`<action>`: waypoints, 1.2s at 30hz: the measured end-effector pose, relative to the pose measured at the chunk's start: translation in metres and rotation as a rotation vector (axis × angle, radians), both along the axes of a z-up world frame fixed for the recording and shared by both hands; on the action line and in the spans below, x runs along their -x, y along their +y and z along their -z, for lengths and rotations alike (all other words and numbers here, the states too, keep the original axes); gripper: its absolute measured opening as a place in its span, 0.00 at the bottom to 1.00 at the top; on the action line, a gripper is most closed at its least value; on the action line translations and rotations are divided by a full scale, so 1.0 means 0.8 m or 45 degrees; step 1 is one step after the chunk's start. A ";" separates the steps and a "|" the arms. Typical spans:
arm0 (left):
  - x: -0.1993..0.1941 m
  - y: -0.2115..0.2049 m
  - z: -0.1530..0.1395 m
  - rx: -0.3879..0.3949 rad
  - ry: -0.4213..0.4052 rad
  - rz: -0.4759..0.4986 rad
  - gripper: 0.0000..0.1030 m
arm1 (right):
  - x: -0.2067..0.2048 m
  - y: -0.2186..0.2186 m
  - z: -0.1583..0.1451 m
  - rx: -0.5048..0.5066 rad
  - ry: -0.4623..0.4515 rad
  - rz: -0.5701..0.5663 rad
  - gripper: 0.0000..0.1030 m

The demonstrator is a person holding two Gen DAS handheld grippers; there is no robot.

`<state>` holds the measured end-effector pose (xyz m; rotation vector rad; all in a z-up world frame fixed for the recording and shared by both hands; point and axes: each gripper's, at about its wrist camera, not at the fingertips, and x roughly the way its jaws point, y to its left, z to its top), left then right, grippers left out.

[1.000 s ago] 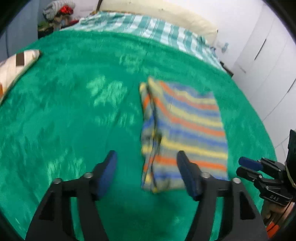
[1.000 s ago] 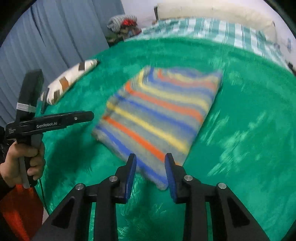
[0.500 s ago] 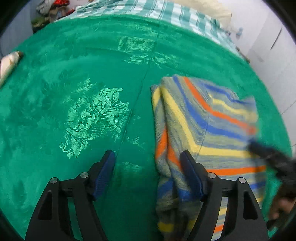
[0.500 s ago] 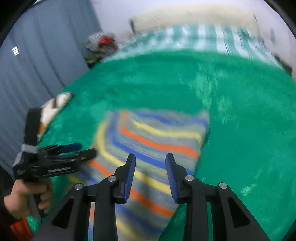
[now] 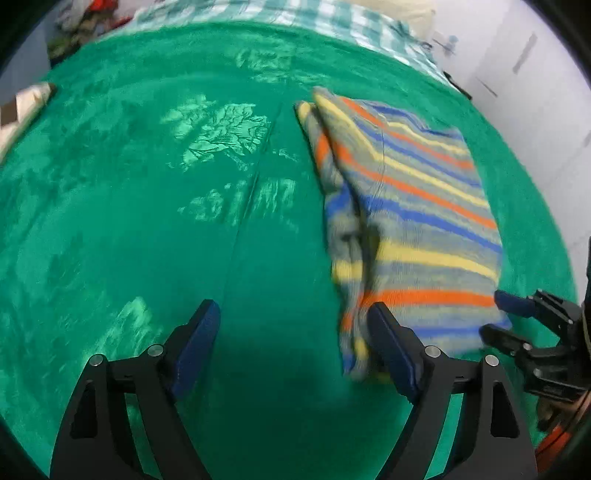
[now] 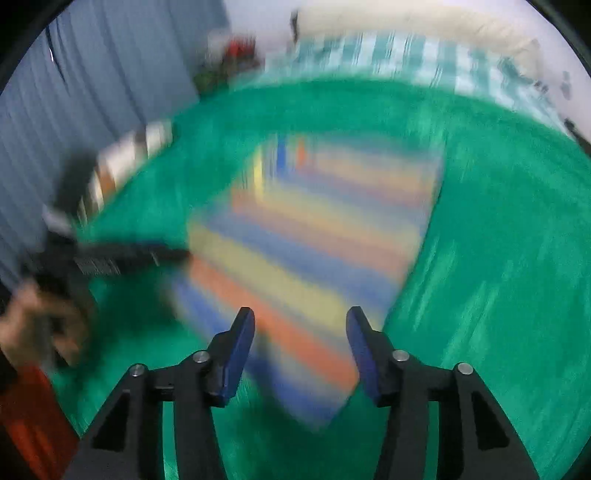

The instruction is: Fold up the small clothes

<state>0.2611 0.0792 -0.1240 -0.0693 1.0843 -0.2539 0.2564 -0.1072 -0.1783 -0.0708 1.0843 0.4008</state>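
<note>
A folded striped garment, grey with orange, blue and yellow bands, lies flat on the green blanket. My left gripper hangs over bare blanket just left of the garment's near left corner, its jaws opening and nothing between them; its right finger overlaps the folded edge. My right gripper is above the garment at its near corner, jaws opening, pads apart from the cloth. From the left wrist view the right gripper shows at the garment's near right corner. The right wrist view is blurred.
A checked teal sheet and a cream pillow lie at the bed's far end. A brown-and-cream cushion sits at the left edge. White cupboard doors stand to the right. A clothes pile and grey curtain lie beyond.
Both grippers dropped closer to the bed and opened wider. The left one shifted left onto bare blanket; the right one's jaws spread from nearly shut. The garment stayed put.
</note>
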 end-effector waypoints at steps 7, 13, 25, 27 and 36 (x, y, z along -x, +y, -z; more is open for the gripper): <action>0.052 -0.004 -0.046 -0.039 -0.075 -0.023 0.84 | 0.090 -0.027 -0.062 -0.018 -0.193 0.178 0.75; 0.068 -0.013 -0.066 -0.126 -0.115 -0.029 0.84 | 0.120 -0.054 -0.063 -0.070 -0.146 0.299 0.75; 0.090 -0.011 -0.085 -0.220 -0.167 -0.021 0.84 | 0.170 -0.072 -0.058 -0.125 -0.108 0.400 0.75; 0.091 -0.012 -0.084 -0.227 -0.170 -0.016 0.85 | 0.172 -0.072 -0.057 -0.119 -0.107 0.398 0.75; 0.042 0.011 -0.073 0.093 -0.095 0.020 0.87 | 0.131 -0.088 -0.053 -0.278 -0.083 0.374 0.75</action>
